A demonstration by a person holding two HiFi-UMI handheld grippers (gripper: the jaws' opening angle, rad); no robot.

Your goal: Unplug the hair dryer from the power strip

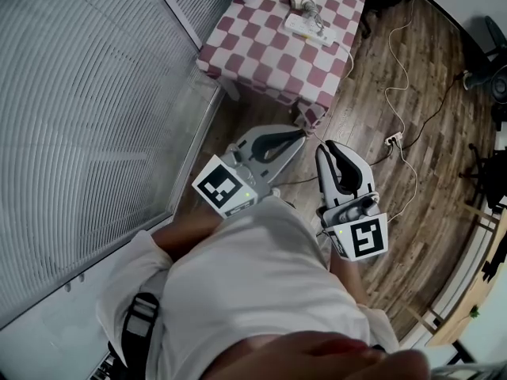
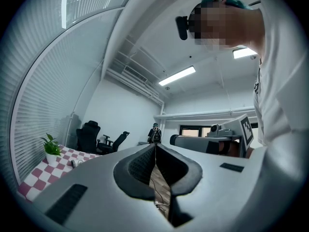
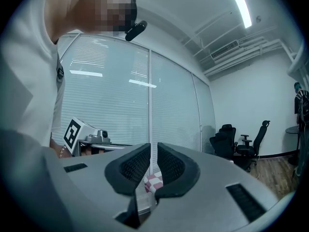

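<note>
Left tongs [image 1: 298,134] and right tongs [image 1: 329,146] are both closed and empty, well apart from the power strip [image 1: 309,28] on the counter [image 1: 253,54], so arriving unopened they could shove it aside.

A: Where is the power strip [image 1: 308,28] seen?

B: It is seen in the head view, laid flat on the checkered table [image 1: 261,62], near the far right corner. It is white and long, and is set at a slant to the table's edges.

A: And the hair dryer [image 1: 303,4]?

B: It is found just beyond the strip, nearer the table's far edge. It is pale and small in the picture, lying down, with its cord gathered beside it.

A: Is its plug seated in the strip?

B: That cannot be made out. A white cable [image 1: 348,58] is seen leaving the strip over the table's right edge.
</note>
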